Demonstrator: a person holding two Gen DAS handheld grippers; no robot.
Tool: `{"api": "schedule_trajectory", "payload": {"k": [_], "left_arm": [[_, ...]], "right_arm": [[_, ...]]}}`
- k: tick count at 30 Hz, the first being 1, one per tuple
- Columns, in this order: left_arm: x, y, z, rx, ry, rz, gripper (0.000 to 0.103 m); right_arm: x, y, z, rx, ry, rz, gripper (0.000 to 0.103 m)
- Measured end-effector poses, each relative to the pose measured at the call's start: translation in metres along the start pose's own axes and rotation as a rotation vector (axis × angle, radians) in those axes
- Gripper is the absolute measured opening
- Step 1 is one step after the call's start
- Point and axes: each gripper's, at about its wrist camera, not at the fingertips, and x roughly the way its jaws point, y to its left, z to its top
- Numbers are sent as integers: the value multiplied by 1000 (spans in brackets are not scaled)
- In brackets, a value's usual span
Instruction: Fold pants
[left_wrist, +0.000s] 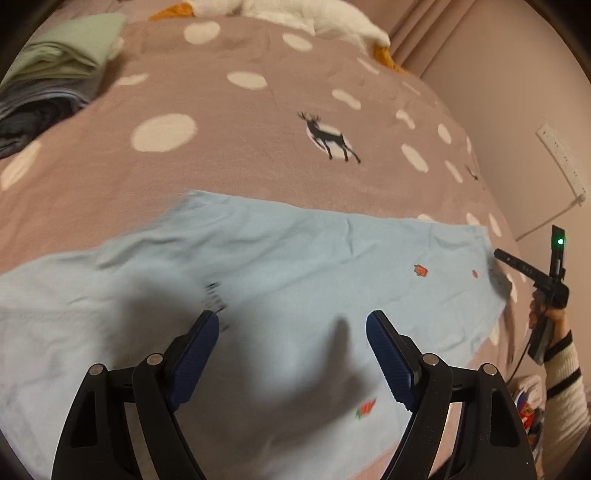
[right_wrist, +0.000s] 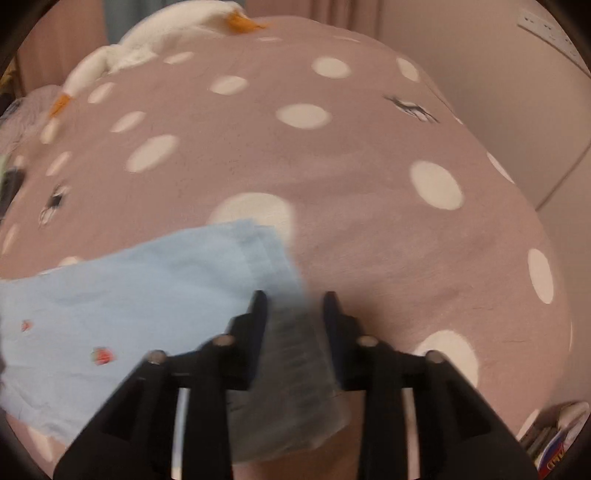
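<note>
Both tongs (left_wrist: 291, 321) (right_wrist: 295, 299) gape over pants (left_wrist: 295, 258); folded clothes (left_wrist: 55, 74) lie well apart.

One pair of light blue cotton pants (left_wrist: 295, 266) lies on one mauve polka-dot bedspread (left_wrist: 236, 122); two black two-finger grippers (left_wrist: 291, 332) (right_wrist: 295, 306) hover above it.

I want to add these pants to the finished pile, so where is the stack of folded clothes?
The stack of folded clothes sits at the far left of the left wrist view, on the dotted bedspread, beyond the light blue pants.
</note>
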Motion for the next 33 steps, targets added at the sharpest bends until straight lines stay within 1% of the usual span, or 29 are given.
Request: {"api": "schedule_trajectory", "payload": {"k": [1, 3, 4, 6, 7, 9, 10, 12, 13, 14, 15, 16, 17, 18, 19, 20, 22, 23, 25, 28, 30, 31, 33], "left_arm": [[-8, 4, -4, -2, -9, 10, 82], [-16, 13, -12, -11, -18, 26, 82], [-21, 19, -17, -19, -23, 34, 82], [-27, 31, -26, -38, -27, 56, 82], [-29, 39, -31, -53, -27, 64, 82], [-33, 54, -42, -83, -31, 52, 82], [-37, 61, -48, -98, -32, 62, 82], [-44, 69, -57, -103, -31, 109, 82], [-51, 75, -63, -108, -35, 118, 82], [-59, 80, -69, -117, -41, 108, 82], [-64, 84, -73, -123, -46, 95, 82], [-69, 87, -77, -129, -51, 81, 82], [-77, 90, -81, -135, -59, 98, 82], [-81, 92, -82, -136, -65, 112, 82], [-85, 93, -82, -141, -72, 115, 82], [-89, 95, -81, -153, -86, 103, 82], [-96, 99, -77, -176, -124, 89, 82], [-98, 102, -74, -184, -145, 86, 82], [-95, 112, -68, -222, -168, 94, 82], [-88, 128, -71, -278, -163, 88, 82], [-87, 130, -75, -269, -171, 80, 82], [-88, 129, -75, -254, -172, 83, 82], [-87, 128, -75, -225, -168, 89, 82]], "right_arm": [[-7, 4, 0, 1, -22, 47, 31], [-18, 15, 1, -10, -69, 92, 34], [-20, 19, -1, -1, -74, 127, 38], [-15, 26, -10, 24, -37, 201, 41], [-13, 29, -17, 22, -18, 205, 41], [-1, 34, -33, -3, 30, 157, 40], [6, 30, -42, -12, 48, 135, 38], [1, 19, -50, -3, 18, 154, 35], [-1, 13, -49, 3, 42, 110, 34], [-3, 10, -49, -6, 62, 63, 34], [-6, 10, -47, -28, 86, 8, 35], [-10, 15, -45, -57, 99, -35, 38], [-16, 23, -43, -86, 93, -63, 41], [-24, 34, -41, -118, 71, -79, 45], [-30, 43, -39, -139, 49, -63, 47], [-38, 61, -37, -167, 20, 7, 48], [-45, 104, -37, -237, 4, 167, 52], [-45, 124, -36, -270, 11, 220, 52], [-39, 179, -31, -357, 34, 346, 52], [-29, 249, -22, -395, 76, 535, 52], [-24, 292, -15, -418, 95, 621, 51], [-22, 314, -13, -436, 103, 641, 51], [-15, 355, -2, -473, 111, 646, 50]]}}
